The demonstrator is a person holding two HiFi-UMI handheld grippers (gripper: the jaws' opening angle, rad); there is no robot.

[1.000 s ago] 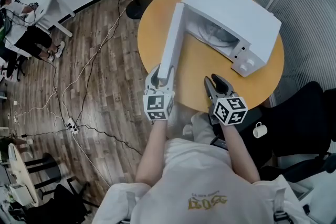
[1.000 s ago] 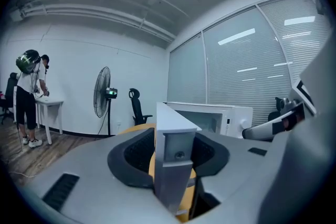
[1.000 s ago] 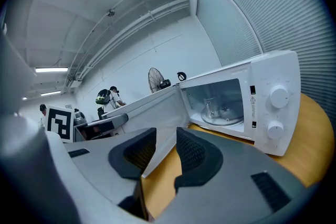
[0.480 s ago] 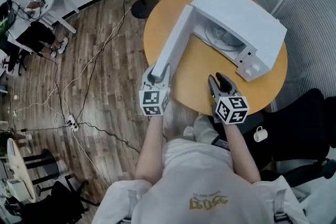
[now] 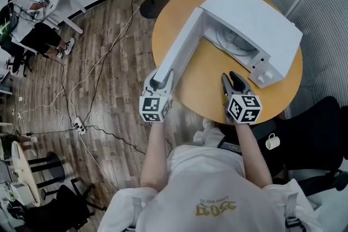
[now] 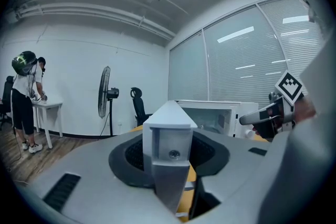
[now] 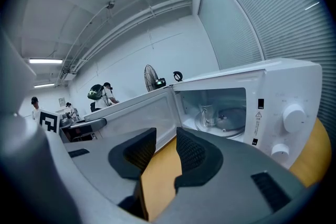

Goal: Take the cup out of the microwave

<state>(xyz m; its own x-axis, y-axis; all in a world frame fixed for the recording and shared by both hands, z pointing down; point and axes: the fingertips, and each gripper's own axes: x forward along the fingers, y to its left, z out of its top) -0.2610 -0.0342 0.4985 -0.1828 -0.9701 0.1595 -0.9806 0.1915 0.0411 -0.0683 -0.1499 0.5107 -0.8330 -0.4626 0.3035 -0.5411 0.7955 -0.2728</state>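
Note:
A white microwave (image 5: 255,19) stands on the round orange table (image 5: 204,92) with its door (image 5: 182,49) swung wide open toward me. My left gripper (image 5: 159,81) is shut on the door's free edge (image 6: 169,139), which fills the gap between its pads. In the right gripper view a clear glass cup (image 7: 206,114) stands upright inside the oven, at the left of the turntable (image 7: 231,118). My right gripper (image 7: 165,144) is open and holds nothing. It hovers over the table's near edge in front of the oven opening, well short of the cup.
A white mug (image 5: 270,141) sits on a dark surface by a black chair (image 5: 318,133) at the right. A fan stand (image 5: 149,5) and cables (image 5: 81,127) are on the wood floor to the left. A person (image 5: 27,30) stands at a far white desk.
My left gripper has drawn the door's edge further out to the left, so the door stands wider. My right gripper has edged forward toward the oven opening.

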